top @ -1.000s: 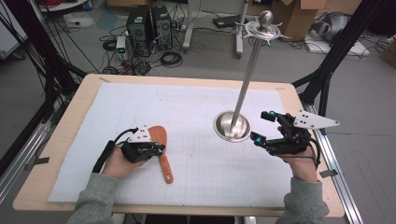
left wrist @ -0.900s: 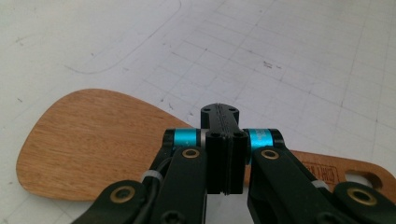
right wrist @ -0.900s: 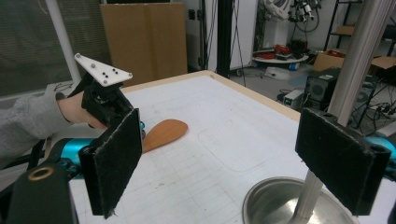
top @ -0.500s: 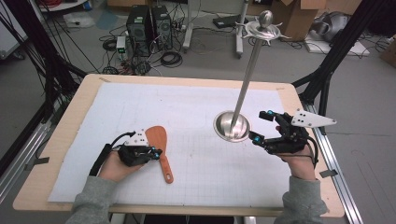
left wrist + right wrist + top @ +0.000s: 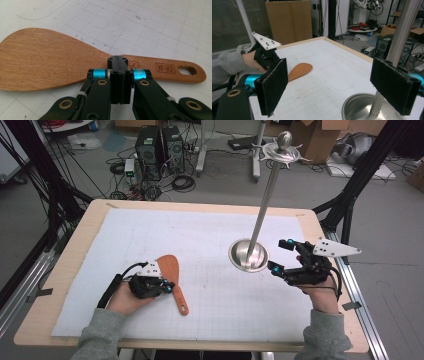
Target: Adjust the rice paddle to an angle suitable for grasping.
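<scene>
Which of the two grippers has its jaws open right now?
The right gripper, beside the steel stand's base: its jaws stand wide apart. The left gripper has its jaws pressed together over the wooden spatula.

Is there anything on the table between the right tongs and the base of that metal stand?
Nothing visible. The right tongs stand open beside the stand, with bare mat between them.

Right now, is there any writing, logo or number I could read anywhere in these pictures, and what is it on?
Flat brown wooden rice paddle, handle: a round burnt-in stamp beside the shut fingers of the left gripper; too small to read.
Same handle, near the hanging hole: a rectangular burnt-in stamp; characters too blurred to read.
White gridded paper mat: ruled lines, no words legible.
Nothing else is legible.
</scene>
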Motion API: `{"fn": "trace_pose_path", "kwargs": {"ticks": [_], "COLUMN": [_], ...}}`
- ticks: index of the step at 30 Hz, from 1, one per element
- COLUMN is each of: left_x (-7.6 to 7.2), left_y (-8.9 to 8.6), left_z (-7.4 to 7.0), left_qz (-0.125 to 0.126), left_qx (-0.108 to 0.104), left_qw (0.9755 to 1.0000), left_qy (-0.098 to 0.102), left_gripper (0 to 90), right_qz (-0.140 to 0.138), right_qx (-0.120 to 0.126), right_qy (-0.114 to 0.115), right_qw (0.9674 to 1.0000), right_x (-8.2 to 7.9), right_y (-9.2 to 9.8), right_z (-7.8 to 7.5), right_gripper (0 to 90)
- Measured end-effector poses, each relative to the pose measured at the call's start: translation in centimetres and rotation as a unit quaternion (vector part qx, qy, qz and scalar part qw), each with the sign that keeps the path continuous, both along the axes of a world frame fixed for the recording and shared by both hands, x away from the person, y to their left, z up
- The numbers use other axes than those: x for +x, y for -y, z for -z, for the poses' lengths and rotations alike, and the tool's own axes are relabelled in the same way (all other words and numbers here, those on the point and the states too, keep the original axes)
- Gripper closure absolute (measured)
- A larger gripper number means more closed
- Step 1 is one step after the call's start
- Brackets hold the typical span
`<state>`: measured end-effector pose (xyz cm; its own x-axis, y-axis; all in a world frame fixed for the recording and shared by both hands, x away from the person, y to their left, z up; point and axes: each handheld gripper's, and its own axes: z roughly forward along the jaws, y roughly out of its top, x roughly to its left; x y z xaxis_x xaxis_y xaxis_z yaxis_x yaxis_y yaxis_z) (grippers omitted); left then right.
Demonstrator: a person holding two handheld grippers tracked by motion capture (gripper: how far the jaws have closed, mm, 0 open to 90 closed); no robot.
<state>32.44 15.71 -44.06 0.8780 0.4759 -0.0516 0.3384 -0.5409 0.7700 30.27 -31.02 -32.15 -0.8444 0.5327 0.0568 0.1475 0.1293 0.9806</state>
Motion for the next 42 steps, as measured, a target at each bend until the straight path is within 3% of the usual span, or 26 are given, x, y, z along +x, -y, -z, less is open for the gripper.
{"fn": "trace_pose_path", "kwargs": {"ticks": [7,14,19,23,31,32,34,36,37,38,39,42], "left_x": [0.2,0.6,0.8,1.1,2.9,3.2,3.7,4.1,4.3,4.5,4.7,5.0], "left_y": [0.9,1.3,1.3,2.0,1.9,2.0,2.5,2.8,2.9,3.1,3.2,3.5], "left_z": [0.0,0.3,-0.5,-0.8,-1.0,-1.0,-1.2,-1.0,-0.9,-0.7,-0.6,-0.6], "left_qz": [-0.001,-0.003,-0.019,-0.020,-0.053,-0.055,-0.054,-0.053,-0.054,-0.062,-0.067,-0.064], "left_qx": [0.002,0.000,-0.015,-0.007,-0.026,-0.031,-0.020,-0.034,-0.032,-0.012,-0.006,-0.017], "left_qw": [1.0000,1.0000,0.9997,0.9997,0.9980,0.9978,0.9980,0.9976,0.9977,0.9977,0.9973,0.9975], "left_qy": [0.003,-0.006,0.002,0.010,0.020,0.020,0.023,0.029,0.026,0.027,0.028,0.026], "left_gripper": [89.1,89.1,89.2,89.3,89.3,89.4,89.4,89.4,89.4,89.4,89.4,89.4], "right_qz": [0.007,0.009,0.009,0.012,0.009,0.013,0.014,0.017,0.017,0.018,0.019,0.018], "right_qx": [0.001,0.002,0.002,0.002,-0.004,-0.005,-0.006,-0.004,-0.004,-0.005,-0.004,-0.003], "right_qy": [-0.001,-0.001,-0.002,-0.005,-0.009,-0.012,-0.010,-0.012,-0.012,-0.009,-0.010,-0.012], "right_qw": [1.0000,1.0000,1.0000,0.9999,0.9999,0.9998,0.9998,0.9998,0.9998,0.9998,0.9998,0.9998], "right_x": [-0.2,-0.5,-0.5,-0.5,-0.4,-0.4,-0.4,-0.5,-0.5,-0.5,-0.5,-0.5], "right_y": [0.5,0.7,0.8,0.9,0.8,0.9,0.9,1.2,1.2,1.3,1.4,1.4], "right_z": [0.1,0.1,0.1,0.2,0.4,0.4,0.4,0.5,0.5,0.5,0.5,0.5], "right_gripper": [13.7,13.8,13.8,13.8,13.7,13.8,13.8,13.8,13.8,13.8,13.8,13.8]}}
